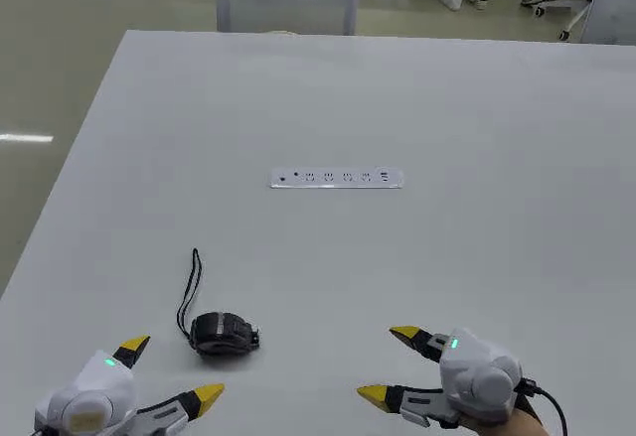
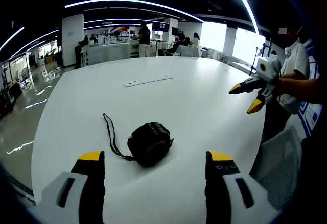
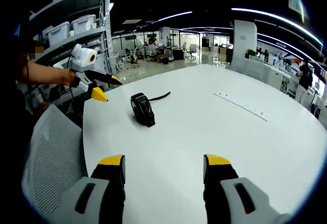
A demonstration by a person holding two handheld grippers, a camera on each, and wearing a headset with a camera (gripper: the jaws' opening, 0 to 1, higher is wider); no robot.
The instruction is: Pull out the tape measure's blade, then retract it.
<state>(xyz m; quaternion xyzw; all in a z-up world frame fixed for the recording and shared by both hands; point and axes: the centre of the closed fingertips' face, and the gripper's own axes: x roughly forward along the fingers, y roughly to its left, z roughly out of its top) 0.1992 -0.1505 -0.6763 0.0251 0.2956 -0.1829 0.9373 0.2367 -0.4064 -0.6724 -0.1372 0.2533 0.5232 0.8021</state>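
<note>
On the white desk (image 1: 417,98), toward the side nearest me, the black tape measure (image 1: 224,334) lies with its blade not yet pulled out and its dark wrist cord (image 1: 189,292) trailing away from me. My left tongs (image 1: 171,368) hover just short of it, spread wide and empty, with the case lined up between their yellow tips. My right tongs (image 1: 389,363) sit well apart to the right, also spread and holding nothing. A power strip (image 1: 336,178) lies mid-desk.
</note>
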